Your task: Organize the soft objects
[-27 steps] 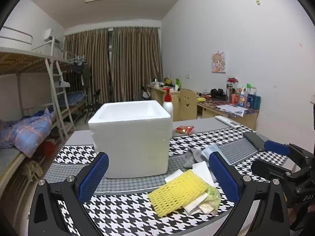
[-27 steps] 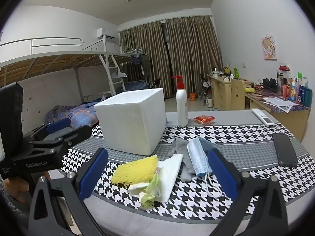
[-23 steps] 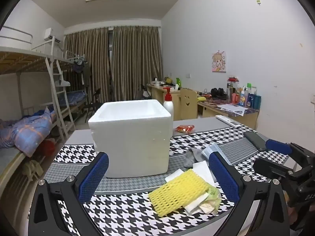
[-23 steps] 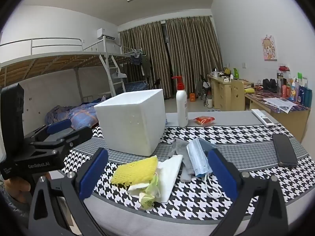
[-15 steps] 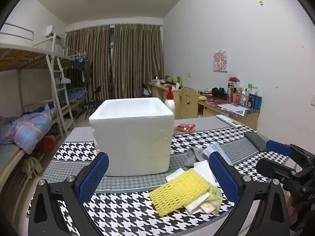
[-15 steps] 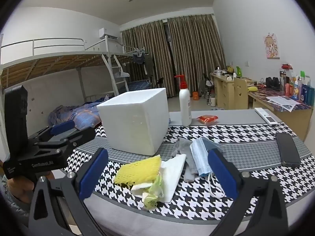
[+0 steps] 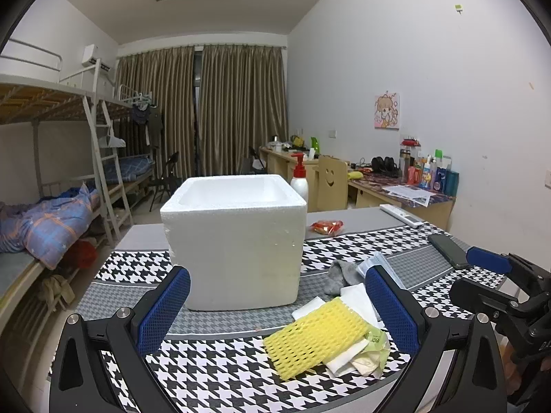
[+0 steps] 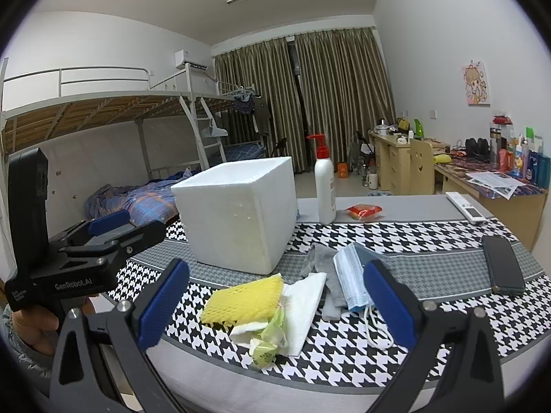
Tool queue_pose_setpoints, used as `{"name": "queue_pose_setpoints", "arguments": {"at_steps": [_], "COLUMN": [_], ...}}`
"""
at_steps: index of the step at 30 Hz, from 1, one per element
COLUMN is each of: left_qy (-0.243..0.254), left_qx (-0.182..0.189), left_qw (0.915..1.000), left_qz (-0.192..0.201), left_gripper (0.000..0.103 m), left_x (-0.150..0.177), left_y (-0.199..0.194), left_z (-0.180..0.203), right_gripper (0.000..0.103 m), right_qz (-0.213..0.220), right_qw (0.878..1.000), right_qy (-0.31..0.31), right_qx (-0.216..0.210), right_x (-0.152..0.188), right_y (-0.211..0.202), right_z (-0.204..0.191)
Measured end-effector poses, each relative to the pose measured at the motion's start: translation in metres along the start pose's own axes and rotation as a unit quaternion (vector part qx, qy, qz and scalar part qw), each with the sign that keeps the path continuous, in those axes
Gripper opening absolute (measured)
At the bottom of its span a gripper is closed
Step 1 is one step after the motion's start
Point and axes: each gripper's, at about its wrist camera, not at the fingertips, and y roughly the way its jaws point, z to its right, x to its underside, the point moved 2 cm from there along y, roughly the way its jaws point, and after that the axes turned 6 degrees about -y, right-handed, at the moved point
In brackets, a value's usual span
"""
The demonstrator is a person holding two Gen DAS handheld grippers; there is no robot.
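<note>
The left tool hangs with its pads wide apart and holding nothing, above the counter just before the foam box. Only the left view looks into the box's hollow. Right of the box lies the soft pile: yellow net on white paper, grey sock and mask behind. The right view alone shows the mask's ear loops, the whole pump bottle behind the box and the whole phone far right. The right tool also gapes, nothing between its pads.
</note>
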Motion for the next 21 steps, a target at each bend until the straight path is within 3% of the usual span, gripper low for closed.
{"name": "queue_pose_setpoints", "arguments": {"at_steps": [21], "left_qy": [-0.004], "left_qx": [0.003], "left_qw": [1.0], "left_qz": [0.007], "left_gripper": [0.102], "left_x": [0.0016], "left_y": [-0.0072], "left_z": [-0.0004], "right_gripper": [0.103], "right_qz": [0.0], "right_qw": [1.0], "right_qy": [0.003], "right_qx": [0.008], "right_x": [0.0002], "right_y": [-0.0051], "right_z": [0.0032]}}
